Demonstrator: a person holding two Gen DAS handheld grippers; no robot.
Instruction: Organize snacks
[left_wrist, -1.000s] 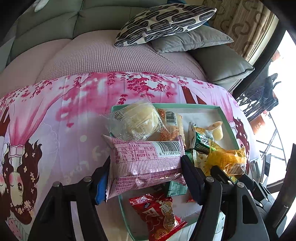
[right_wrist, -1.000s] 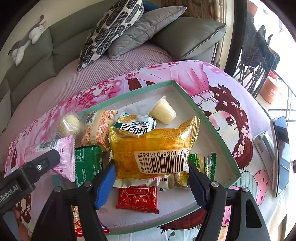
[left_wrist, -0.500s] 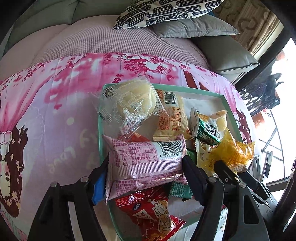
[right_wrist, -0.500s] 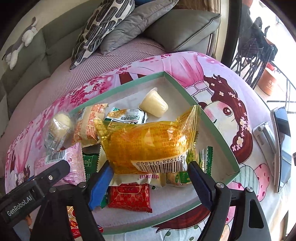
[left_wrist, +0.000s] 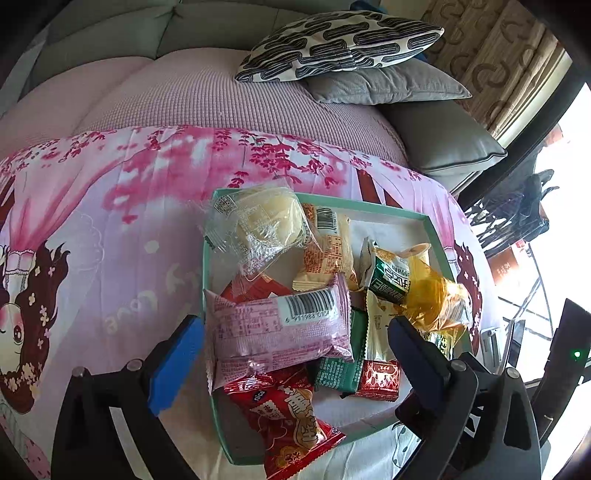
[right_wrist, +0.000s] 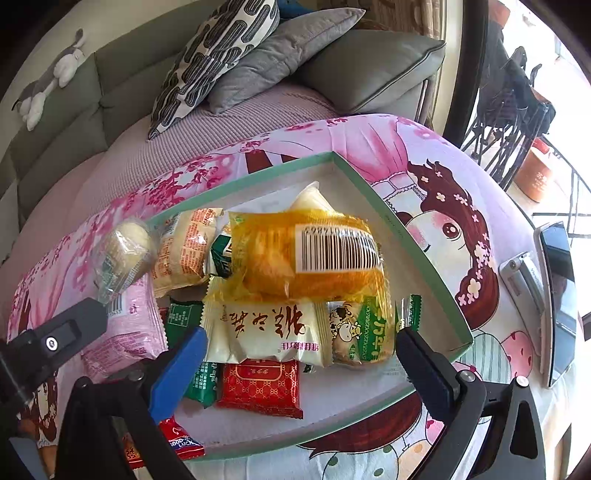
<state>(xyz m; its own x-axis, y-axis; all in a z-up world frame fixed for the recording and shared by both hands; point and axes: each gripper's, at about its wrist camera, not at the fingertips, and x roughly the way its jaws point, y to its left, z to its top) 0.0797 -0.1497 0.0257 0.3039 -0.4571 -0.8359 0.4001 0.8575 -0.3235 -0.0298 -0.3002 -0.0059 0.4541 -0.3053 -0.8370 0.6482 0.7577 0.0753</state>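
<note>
A green-rimmed tray (left_wrist: 369, 206) on the pink cartoon cloth holds several snack packets. My left gripper (left_wrist: 295, 325) is opening. The pink barcode packet (left_wrist: 277, 332) lies in the tray between its jaws, and neither pad touches it. My right gripper (right_wrist: 301, 338) is also opening. The yellow packet (right_wrist: 306, 254) rests loose on the pile beyond its fingertips. Under the right jaws lie a white packet with red characters (right_wrist: 266, 328) and a red square packet (right_wrist: 258, 384). A clear-wrapped bun (left_wrist: 266, 225) leans on the tray's far left corner.
A red packet (left_wrist: 291, 424) overhangs the tray's near rim. A phone (right_wrist: 557, 295) and a grey device (right_wrist: 524, 280) lie at the cloth's right edge. Behind the tray stands a sofa with a patterned pillow (left_wrist: 340, 40) and grey cushions. The left gripper's body (right_wrist: 55, 339) intrudes at lower left.
Both grippers went from shut on a packet to wide apart. The pink packet dropped into the tray, and the yellow packet fell onto the pile and rolled barcode-up.
</note>
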